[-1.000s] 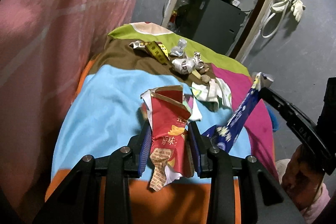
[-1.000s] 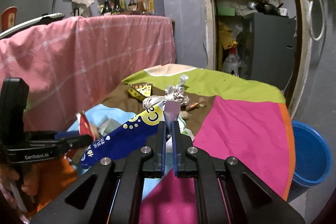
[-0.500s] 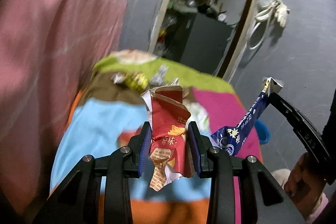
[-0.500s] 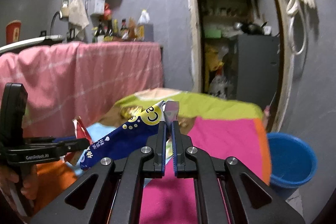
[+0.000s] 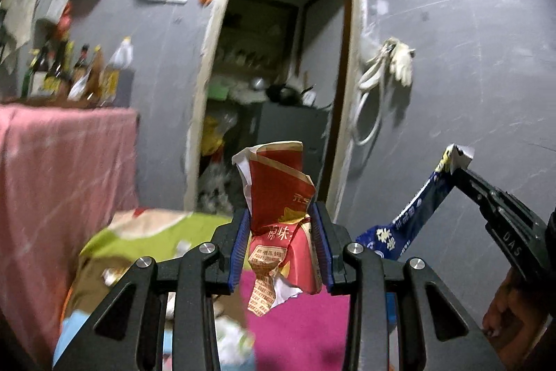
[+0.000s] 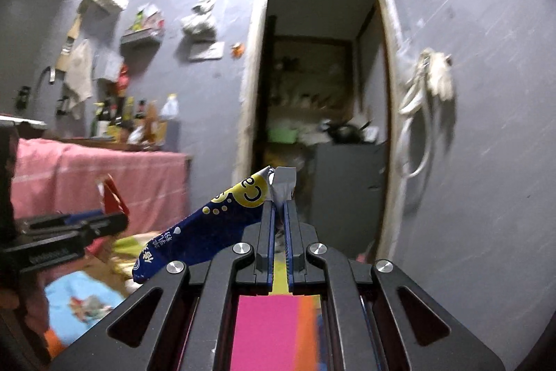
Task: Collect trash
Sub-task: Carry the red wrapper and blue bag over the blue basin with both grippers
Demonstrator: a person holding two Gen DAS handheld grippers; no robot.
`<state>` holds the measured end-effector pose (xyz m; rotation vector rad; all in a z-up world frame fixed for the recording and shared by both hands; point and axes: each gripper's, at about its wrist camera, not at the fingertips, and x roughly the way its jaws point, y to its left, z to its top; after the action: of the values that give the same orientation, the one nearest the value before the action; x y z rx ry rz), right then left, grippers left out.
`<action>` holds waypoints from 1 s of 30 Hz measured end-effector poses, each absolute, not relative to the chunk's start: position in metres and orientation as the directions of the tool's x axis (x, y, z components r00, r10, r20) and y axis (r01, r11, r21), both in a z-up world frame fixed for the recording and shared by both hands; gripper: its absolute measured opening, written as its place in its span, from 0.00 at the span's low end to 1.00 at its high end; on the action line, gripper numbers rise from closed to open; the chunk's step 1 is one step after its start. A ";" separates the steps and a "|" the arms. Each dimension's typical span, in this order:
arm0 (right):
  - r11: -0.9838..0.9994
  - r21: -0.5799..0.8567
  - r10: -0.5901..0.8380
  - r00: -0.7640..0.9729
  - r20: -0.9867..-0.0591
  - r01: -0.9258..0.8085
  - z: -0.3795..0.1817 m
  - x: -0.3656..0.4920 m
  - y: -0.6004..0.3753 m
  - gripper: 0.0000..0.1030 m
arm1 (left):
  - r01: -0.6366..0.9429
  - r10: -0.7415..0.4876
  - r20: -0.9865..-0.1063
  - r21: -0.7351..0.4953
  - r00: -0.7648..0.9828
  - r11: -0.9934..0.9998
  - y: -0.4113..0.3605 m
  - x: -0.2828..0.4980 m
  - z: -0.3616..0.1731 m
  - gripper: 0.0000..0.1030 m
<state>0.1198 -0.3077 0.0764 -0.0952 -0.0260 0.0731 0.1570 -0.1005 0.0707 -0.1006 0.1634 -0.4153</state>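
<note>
My left gripper (image 5: 280,214) is shut on a crumpled red snack bag (image 5: 281,214) and holds it up in the air above the table. My right gripper (image 6: 279,197) is shut on the top edge of a blue wrapper (image 6: 205,232), which hangs down to the left. In the left wrist view the blue wrapper (image 5: 413,214) and the right gripper (image 5: 458,166) are at the right. In the right wrist view the left gripper (image 6: 120,218) with the red bag (image 6: 113,197) is at the left. Small bits of trash (image 5: 111,273) lie blurred on the cloth below.
A table with a multicoloured cloth (image 5: 299,319) lies low in both views. A pink-draped counter (image 5: 52,179) with bottles (image 5: 69,72) stands at the left. An open doorway (image 6: 319,110) to a storage room is ahead. Gloves and a hose (image 6: 431,86) hang on the grey wall.
Both grippers have risen and tilted up with their trash. The table has dropped to the bottom of the views. The blue bucket has gone out of view.
</note>
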 end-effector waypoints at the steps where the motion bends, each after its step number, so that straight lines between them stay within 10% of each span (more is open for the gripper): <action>1: 0.994 -0.103 0.051 0.998 0.035 -0.047 0.078 0.121 -0.314 0.03 | 0.402 -0.417 -0.122 -0.130 0.901 0.907 -0.106 0.159 0.074 0.30; 14: 0.954 -0.200 -0.188 0.963 0.192 0.225 0.082 0.147 -0.399 0.03 | 0.508 -0.510 0.032 -0.175 0.859 0.844 -0.223 0.229 0.088 0.30; 30: 0.960 -0.138 -0.262 0.957 -0.122 0.245 -0.014 0.200 -0.471 0.03 | 0.529 -0.545 -0.471 -0.181 0.693 0.829 -0.327 0.332 -0.026 0.30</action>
<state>0.1996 -0.4712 -0.0138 -0.1225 0.1396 -0.2578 0.3323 -0.3271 -0.0256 -0.0317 0.5366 -0.5998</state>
